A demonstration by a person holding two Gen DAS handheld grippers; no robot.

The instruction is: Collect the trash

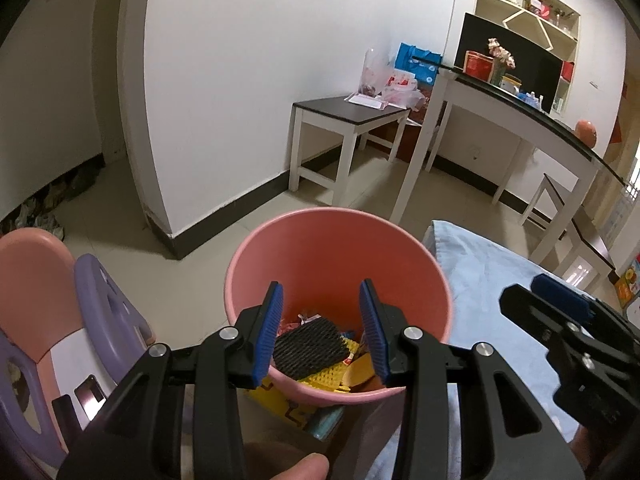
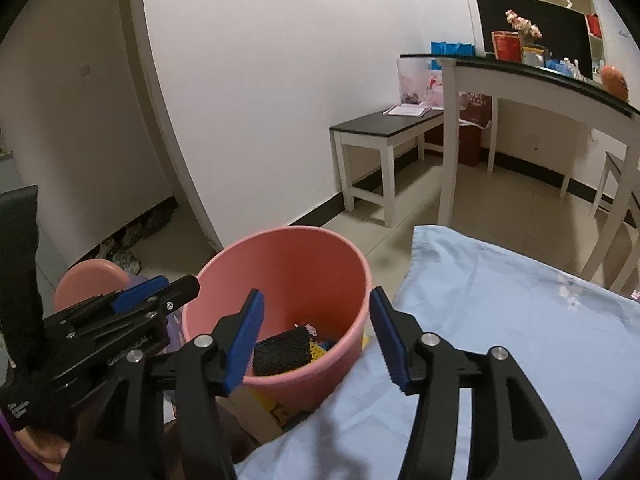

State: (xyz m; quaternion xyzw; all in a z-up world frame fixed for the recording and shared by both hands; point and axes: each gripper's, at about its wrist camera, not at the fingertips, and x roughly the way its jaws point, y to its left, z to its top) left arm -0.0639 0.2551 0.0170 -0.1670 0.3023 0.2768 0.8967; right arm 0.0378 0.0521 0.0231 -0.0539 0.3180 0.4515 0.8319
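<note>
A pink bin [image 1: 320, 240] stands beside the blue-clothed table; it also shows in the right wrist view [image 2: 280, 248]. Inside lie a black foam net [image 1: 308, 346], yellow packaging [image 1: 328, 378] and small wrappers. The net shows in the right wrist view too [image 2: 282, 352]. My left gripper [image 1: 322, 332] is open and empty, just above the bin's near rim. My right gripper [image 2: 316, 338] is open and empty, over the bin's right rim. Each gripper appears in the other's view, the right one [image 1: 560, 312] and the left one [image 2: 148, 292].
A light blue cloth [image 2: 500, 320] covers the table at the right. A pink and purple child's chair [image 1: 60, 300] stands left of the bin. A low dark-topped bench [image 1: 348, 112] and a white desk [image 1: 500, 100] with clutter stand by the far wall.
</note>
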